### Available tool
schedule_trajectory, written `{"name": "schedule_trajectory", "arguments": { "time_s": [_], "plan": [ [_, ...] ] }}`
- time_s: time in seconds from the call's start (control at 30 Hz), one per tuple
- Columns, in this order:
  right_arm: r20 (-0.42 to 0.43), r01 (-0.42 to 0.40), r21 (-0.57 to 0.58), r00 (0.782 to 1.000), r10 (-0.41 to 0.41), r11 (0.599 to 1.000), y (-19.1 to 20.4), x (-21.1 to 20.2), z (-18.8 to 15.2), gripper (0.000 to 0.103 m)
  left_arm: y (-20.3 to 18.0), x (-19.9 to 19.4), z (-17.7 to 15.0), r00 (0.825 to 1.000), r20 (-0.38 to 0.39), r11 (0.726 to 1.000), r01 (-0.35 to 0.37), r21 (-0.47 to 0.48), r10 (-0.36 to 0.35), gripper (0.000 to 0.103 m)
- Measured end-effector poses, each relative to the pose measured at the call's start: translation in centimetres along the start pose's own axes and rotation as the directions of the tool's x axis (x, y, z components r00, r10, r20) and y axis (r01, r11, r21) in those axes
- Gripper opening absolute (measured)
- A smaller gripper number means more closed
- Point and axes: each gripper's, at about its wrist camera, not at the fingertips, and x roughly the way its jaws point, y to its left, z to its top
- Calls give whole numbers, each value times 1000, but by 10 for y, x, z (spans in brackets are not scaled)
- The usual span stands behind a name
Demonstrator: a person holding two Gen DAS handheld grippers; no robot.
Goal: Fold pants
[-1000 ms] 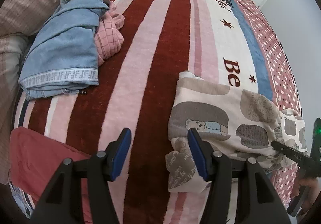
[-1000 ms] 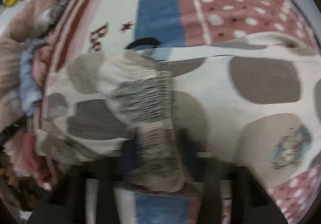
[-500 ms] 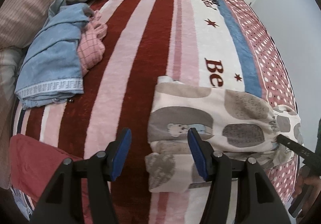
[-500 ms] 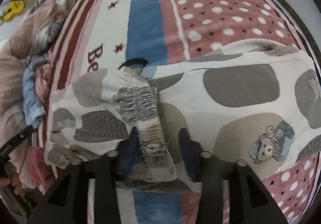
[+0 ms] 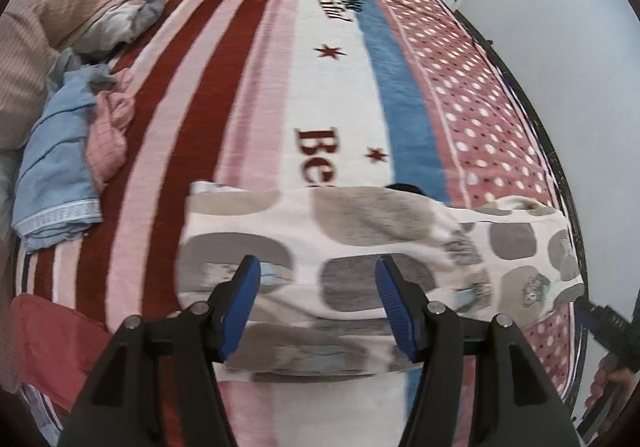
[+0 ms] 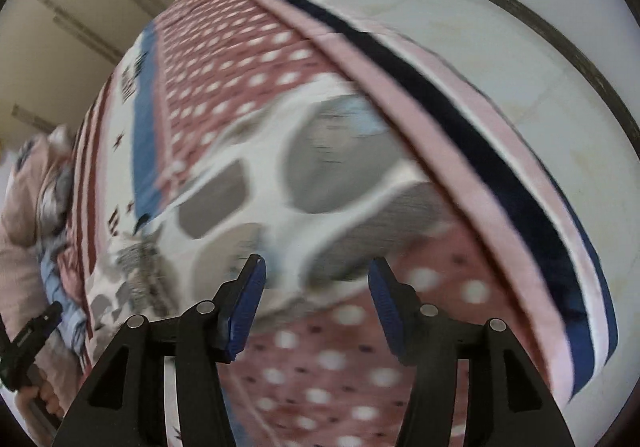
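Striped and dotted, the blanket [image 5: 256,95] covers the whole bed, with a blue garment [image 5: 56,175] and a pink one [image 5: 110,135] heaped at its left edge. Across the near end lie the pants [image 5: 360,239], cream with grey patches, apparently folded over, though blur hides the layers. Above them the left gripper [image 5: 318,303] hovers spread and empty. Likewise released, the right gripper [image 6: 316,307] holds nothing, near the pants' end.

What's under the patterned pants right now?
The pants lie on the striped blanket; a small dark shape peeks from their far edge. Anything else beneath is covered.
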Motion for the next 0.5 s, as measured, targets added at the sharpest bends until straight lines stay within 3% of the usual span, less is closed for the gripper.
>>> {"name": "schedule_trajectory", "arguments": {
  "time_s": [0.27,0.37,0.4,0.43,0.5],
  "plan": [
    [-6,-113,122,993,115,986,-57,18,-1,56,-54,11,1,1000,-5,1000,14,23,-14,56],
    [-3,-263,170,964,267,950,-66,29,3,59,-70,17,2,1000,-10,999,-4,40,4,56],
    [-8,-304,161,951,309,939,-65,34,4,65,-73,19,2,1000,-10,999,-7,46,8,57],
    [-22,-320,149,945,327,936,-62,39,5,71,-77,20,2,1000,-10,999,-12,51,13,56],
    [-37,-322,135,944,329,937,-57,48,8,72,-82,22,3,1000,-8,999,-17,52,18,56]
  ]
}}
